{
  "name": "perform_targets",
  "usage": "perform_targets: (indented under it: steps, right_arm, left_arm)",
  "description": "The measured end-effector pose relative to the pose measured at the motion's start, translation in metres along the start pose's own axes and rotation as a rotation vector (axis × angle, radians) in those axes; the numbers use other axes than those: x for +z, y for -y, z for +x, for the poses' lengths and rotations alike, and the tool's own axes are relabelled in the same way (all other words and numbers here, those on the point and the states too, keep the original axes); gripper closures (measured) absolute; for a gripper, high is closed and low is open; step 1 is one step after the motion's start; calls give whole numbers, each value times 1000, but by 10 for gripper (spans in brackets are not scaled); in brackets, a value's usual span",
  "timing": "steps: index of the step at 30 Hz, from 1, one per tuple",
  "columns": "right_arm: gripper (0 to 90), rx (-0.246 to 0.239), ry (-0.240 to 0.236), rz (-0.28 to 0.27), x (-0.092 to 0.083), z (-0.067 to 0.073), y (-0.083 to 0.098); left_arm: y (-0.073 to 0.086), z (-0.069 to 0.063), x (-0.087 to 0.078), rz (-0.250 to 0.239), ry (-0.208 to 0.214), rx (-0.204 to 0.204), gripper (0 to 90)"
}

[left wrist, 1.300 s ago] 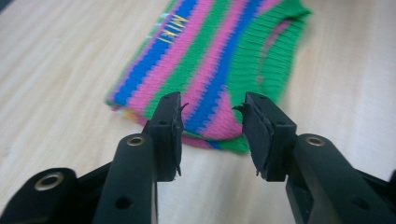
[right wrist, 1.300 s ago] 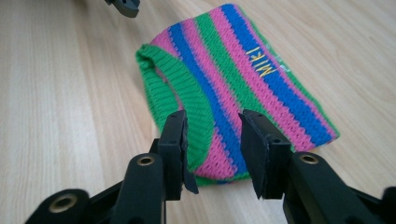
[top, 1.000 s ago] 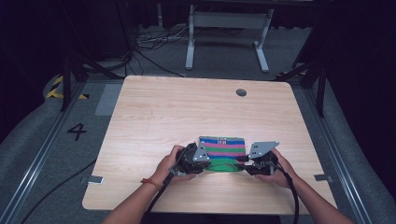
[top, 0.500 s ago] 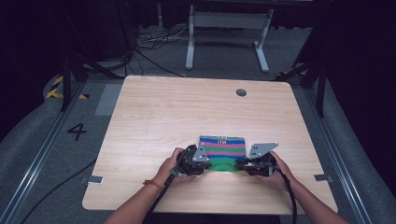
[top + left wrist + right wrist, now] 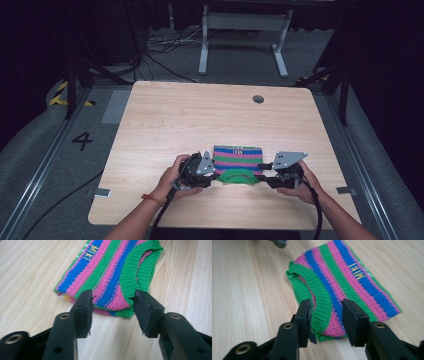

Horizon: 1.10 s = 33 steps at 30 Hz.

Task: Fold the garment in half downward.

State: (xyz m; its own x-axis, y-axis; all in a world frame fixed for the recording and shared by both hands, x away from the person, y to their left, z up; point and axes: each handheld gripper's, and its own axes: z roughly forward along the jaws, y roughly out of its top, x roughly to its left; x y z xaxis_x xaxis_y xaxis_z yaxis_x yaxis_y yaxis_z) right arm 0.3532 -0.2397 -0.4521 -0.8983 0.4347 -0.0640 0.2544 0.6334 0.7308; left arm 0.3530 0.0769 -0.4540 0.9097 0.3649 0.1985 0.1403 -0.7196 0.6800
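Striped knit sweater (image 5: pixel 110 277), pink, blue and green with a green collar, lies flat on the surface (image 5: pixel 200 120). Left tool (image 5: pixel 113 303) and right tool (image 5: pixel 325 312) each gape wide astride a near corner. Both have closed in on it since the earlier frame.

Looks like a lab or recording studio setup: bare wooden worktop (image 5: pixel 165 120) on grey carpet, black curtains all round, loose cables (image 5: pixel 165 47), taped floor number "4" (image 5: pixel 82 141).
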Motion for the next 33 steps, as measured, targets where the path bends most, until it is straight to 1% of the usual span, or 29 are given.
perform_targets:
  steps: [1,2,3,6,9,10,12,14,16,17,18,19,22,25,26,27,28,29,30,31,33]
  right_arm:
    - [565,0,0,0,0,0,0]
    - [527,10,12,-6,-5,-1,0]
    - [509,12,17,-5,-8,-2,1]
    - [443,23,43,-7,-15,-4,5]
    - [378,30,73,13,-21,-7,11]
    - [358,26,85,20,-23,-7,13]
    - [328,34,97,23,-28,-8,17]
    - [301,40,107,22,-32,-8,21]
    - [289,33,127,39,-37,-9,25]
    - [279,32,130,40,-38,-9,27]
    - [278,32,137,45,-40,-8,29]
    - [276,34,145,53,-42,-8,32]
    - [266,42,154,59,-46,-8,40]
    - [256,42,170,76,-49,-8,48]
    - [254,43,177,83,-50,-8,51]
    - [252,47,187,86,-52,-9,55]
    - [250,56,193,87,-54,-9,59]
    - [247,60,201,84,-56,-11,62]
    - [246,69,208,84,-57,-11,65]
    - [246,69,208,84,-57,-11,65]
    - [238,92,224,83,-62,-14,72]
  left_arm:
    - [0,0,0,0,0,0,441]
    - [1,0,-3,-4,-7,-9,441]
    - [2,1,-6,-6,-17,-9,427]
    - [8,3,-14,-12,-24,-29,375]
    - [14,5,-21,15,-54,-52,331]
    - [17,5,-22,24,-57,-55,314]
    - [22,6,-26,29,-51,-62,299]
    - [26,6,-29,44,-70,-59,277]
    - [31,7,-33,60,-76,-61,255]
    - [34,7,-35,64,-78,-63,258]
    - [38,7,-38,63,-80,-74,257]
    - [40,7,-40,65,-88,-84,252]
    - [50,9,-47,75,-103,-96,242]
    - [58,9,-53,89,-121,-98,240]
    - [64,9,-56,94,-128,-110,236]
    - [67,9,-58,99,-132,-112,231]
    - [67,9,-58,99,-132,-112,231]
    - [73,9,-61,109,-141,-119,231]
    - [73,9,-61,109,-141,-119,229]
    - [78,9,-63,120,-149,-122,229]
    - [86,8,-66,136,-161,-123,226]
